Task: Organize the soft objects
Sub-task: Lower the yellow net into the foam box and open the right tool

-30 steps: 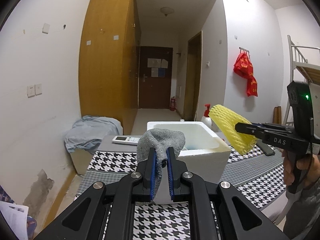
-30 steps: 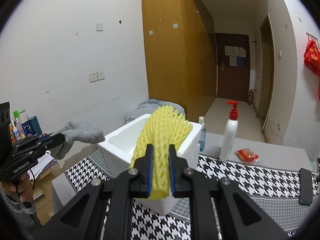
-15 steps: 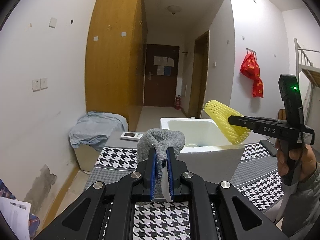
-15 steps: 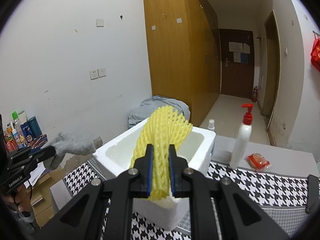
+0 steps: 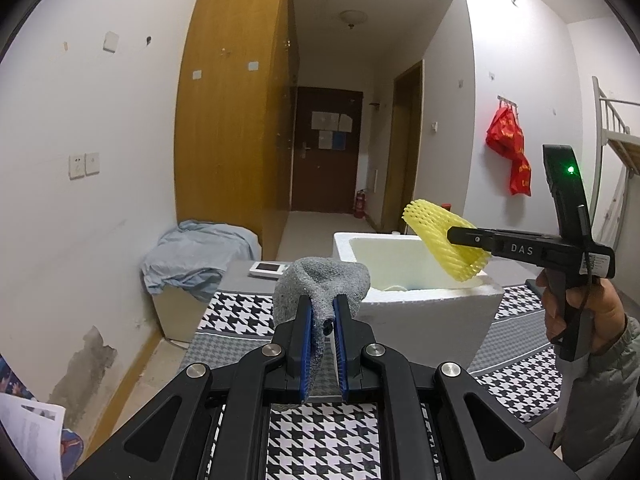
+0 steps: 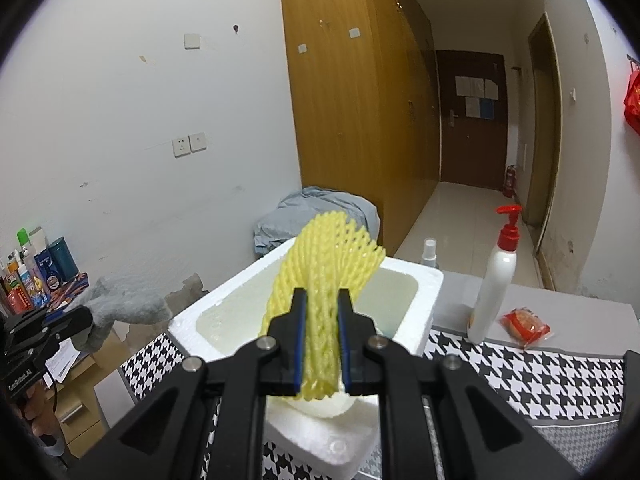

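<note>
My left gripper [image 5: 322, 312] is shut on a grey knitted cloth [image 5: 320, 284], held in the air just left of the white foam box [image 5: 420, 304]. My right gripper [image 6: 322, 312] is shut on a yellow foam net sleeve [image 6: 328, 256] and holds it over the near rim of the foam box [image 6: 316, 412]. In the left wrist view the yellow net [image 5: 444, 240] hangs above the box's right edge, with the right gripper [image 5: 454, 236] and the person's hand behind it. In the right wrist view the grey cloth [image 6: 120, 304] and left gripper [image 6: 82, 318] sit at the far left.
The box stands on a houndstooth tablecloth [image 5: 320, 432]. A white pump bottle [image 6: 496, 280], a small spray bottle [image 6: 428, 250] and a red snack packet [image 6: 526, 326] stand right of the box. A white remote [image 5: 268, 268] lies behind it. A bluish cloth heap [image 5: 192, 256] lies by the wall.
The right gripper has carried the yellow net sideways to the left, closer over the box. The left gripper with the grey cloth has stayed nearly still.
</note>
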`<state>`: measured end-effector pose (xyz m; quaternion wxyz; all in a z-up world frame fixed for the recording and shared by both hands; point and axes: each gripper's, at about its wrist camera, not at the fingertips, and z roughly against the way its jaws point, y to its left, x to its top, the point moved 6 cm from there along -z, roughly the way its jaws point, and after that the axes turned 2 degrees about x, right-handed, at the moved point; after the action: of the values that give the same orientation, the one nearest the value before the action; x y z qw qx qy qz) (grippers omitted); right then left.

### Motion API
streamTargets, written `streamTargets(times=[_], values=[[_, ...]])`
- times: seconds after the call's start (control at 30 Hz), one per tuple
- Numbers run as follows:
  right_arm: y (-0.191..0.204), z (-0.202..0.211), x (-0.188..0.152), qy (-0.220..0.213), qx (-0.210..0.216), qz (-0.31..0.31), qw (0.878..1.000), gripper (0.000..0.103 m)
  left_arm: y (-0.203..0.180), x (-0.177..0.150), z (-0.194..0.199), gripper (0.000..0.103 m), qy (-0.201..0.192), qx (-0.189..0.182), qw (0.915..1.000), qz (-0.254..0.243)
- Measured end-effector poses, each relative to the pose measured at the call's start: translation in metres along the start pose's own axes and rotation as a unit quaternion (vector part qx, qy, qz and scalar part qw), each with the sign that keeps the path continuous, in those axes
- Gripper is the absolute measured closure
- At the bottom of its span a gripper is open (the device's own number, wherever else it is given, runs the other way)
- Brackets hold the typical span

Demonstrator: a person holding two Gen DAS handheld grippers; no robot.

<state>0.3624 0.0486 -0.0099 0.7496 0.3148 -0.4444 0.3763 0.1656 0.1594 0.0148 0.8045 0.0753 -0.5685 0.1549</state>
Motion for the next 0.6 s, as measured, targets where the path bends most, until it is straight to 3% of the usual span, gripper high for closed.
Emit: streamTargets(times=[0.23,0.3,0.37,0.43,0.6], values=[[0.0,-0.011,-0.002,0.008,-0.003,-0.005,1.0,0.085,0.004,-0.001,0.0,0.092,0.0,0.005,1.0,0.005],[-0.001,-0.013,-0.003,0.008,-0.005,-0.009,1.0,0.074,0.005,0.0,0.0,0.092,0.0,0.005,1.0,0.006],[-0.002,-0.013,-0.003,0.007,-0.007,-0.011,1.0,0.033,0.005,0.0,0.0,0.092,0.0,0.005,1.0,0.006],[-0.001,-0.011,-0.002,0.0,-0.003,-0.015,1.0,0.028,0.005,0.0,-0.001,0.092,0.001,0.004,1.0,0.007],[0.001,-0.006,-0.001,-0.003,-0.002,-0.013,1.0,0.026,0.003,0.002,-0.001,0.092,0.0,-0.002,1.0,0.005]])
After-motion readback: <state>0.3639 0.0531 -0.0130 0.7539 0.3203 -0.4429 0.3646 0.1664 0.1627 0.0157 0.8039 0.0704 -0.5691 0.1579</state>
